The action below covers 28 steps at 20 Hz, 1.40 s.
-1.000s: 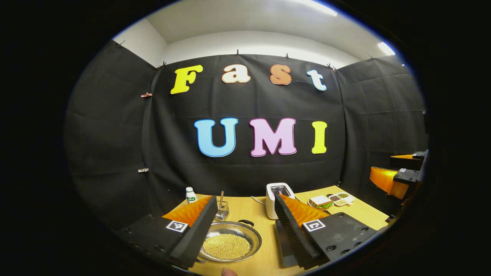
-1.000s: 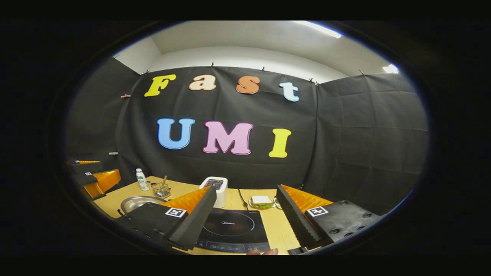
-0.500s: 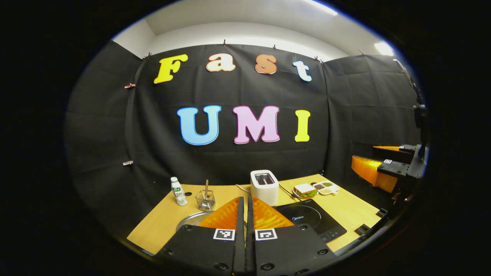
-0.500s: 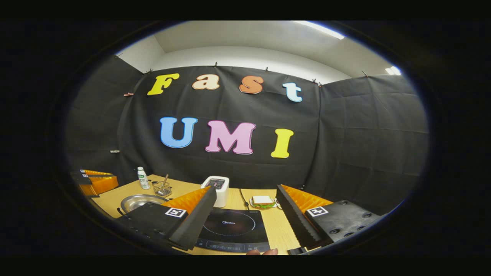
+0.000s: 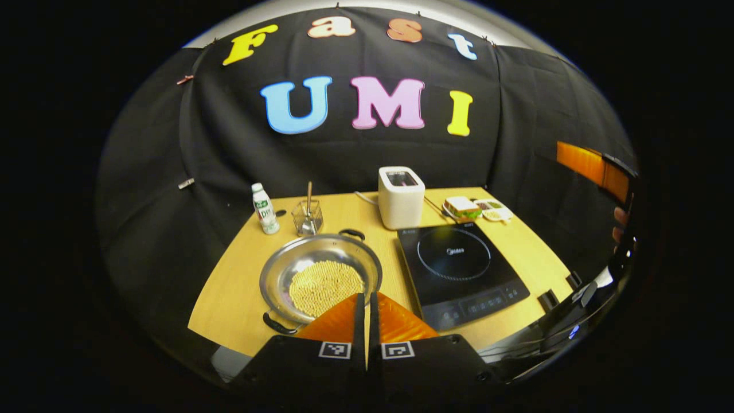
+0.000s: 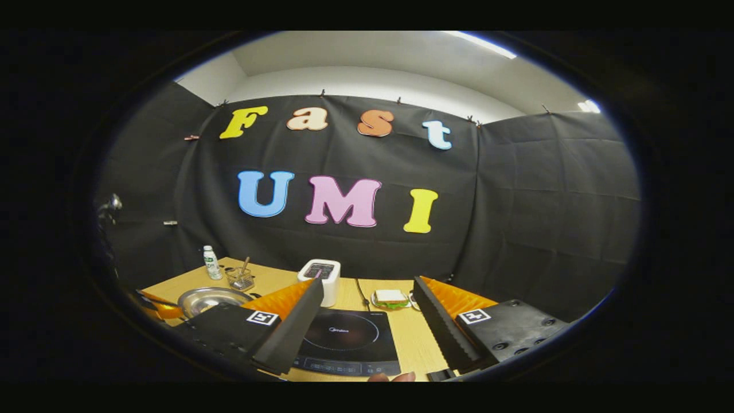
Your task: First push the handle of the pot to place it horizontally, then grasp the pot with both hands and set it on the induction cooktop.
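Indoors — pot [image 5: 320, 275] beside cooktop [image 5: 459, 265] on table [image 5: 235, 298].

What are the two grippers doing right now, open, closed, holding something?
Left gripper: closed, holding nothing, above the pot.
Right gripper: open, empty, above the induction cooktop.

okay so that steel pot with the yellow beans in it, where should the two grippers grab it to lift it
Grip the pot by its two small loop handles, one gripper per handle, each coming in from outside the rim. One handle sits at the far rim, the other at the near rim, so they lie on a diagonal now. The pan is wide, shallow and loaded with beans, so a level two-handle lift likely suits it best.
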{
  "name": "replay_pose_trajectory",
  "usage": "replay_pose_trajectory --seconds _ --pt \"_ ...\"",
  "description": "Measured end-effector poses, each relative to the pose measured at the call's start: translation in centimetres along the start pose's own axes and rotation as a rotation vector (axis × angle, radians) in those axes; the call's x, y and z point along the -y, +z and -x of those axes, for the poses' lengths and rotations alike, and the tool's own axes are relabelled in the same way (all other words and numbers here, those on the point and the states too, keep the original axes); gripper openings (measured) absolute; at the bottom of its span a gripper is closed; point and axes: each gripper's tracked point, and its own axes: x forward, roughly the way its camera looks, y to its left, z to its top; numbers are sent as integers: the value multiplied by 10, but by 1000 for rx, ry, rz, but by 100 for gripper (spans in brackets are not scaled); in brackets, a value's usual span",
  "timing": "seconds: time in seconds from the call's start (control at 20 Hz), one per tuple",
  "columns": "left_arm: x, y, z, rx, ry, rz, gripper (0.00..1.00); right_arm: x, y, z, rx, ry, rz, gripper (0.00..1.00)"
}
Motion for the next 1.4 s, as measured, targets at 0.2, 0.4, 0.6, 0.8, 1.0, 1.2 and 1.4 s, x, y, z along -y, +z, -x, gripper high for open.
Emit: replay_pose_trajectory --seconds 0.2,0.4,0.6,0.8,1.0,1.2,1.4 --pt "-16 -34 -15 -144 -67 83 5 0 0 -2 -5 5 0 98" --pt "-46 -73 -32 -309 -65 127 5 -2 -4 -3 -14 16 8 98" --pt "-61 -101 -45 -453 -103 158 5 1 -3 -2 -15 15 5 99" --pt "-82 -113 -55 -545 -90 99 5 3 -5 0 -18 12 11 97" --pt "-96 -115 -73 -592 -84 100 5 4 -6 3 -22 12 14 98" --pt "-103 -116 -87 -604 -76 130 4 8 -7 4 -23 4 17 98" --pt "-112 -113 -96 -572 -59 144 5 11 -9 4 -29 -6 18 98"
